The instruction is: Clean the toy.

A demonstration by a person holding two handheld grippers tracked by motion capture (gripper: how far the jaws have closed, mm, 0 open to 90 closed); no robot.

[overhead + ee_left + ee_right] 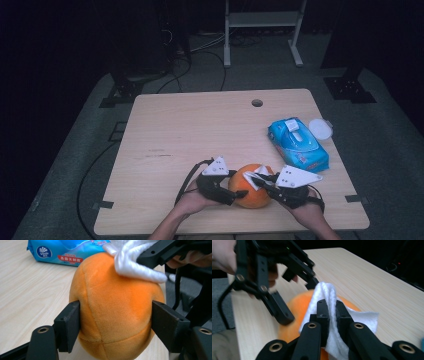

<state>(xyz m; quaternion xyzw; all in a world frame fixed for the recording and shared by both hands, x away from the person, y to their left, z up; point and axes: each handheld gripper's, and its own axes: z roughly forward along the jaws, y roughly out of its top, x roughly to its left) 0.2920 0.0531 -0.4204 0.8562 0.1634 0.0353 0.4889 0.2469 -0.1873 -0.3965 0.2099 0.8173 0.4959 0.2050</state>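
Wiping step under way: left hand-held gripper (116, 317) clamping orange plush ball (115, 312), right hand-held gripper (331, 312) pinching white wipe (334, 315) atop it. Next, by judgement: steady rubbing strokes without dislodging ball.

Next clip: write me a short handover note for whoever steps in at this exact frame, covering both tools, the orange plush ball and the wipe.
Left tool: jaws on either side of the orange plush ball, pads pressing its sides, steadying it on the table.
Right tool: shut on a folded white wipe, which lies against the top of the ball.
Nearby: blue wipe pack on the table's right side, white round lid beside it.
Done: wipe pulled and gripped, ball held, wipe brought onto it.
Left: probably the rest of the wiping, then setting the ball and the wipe down.
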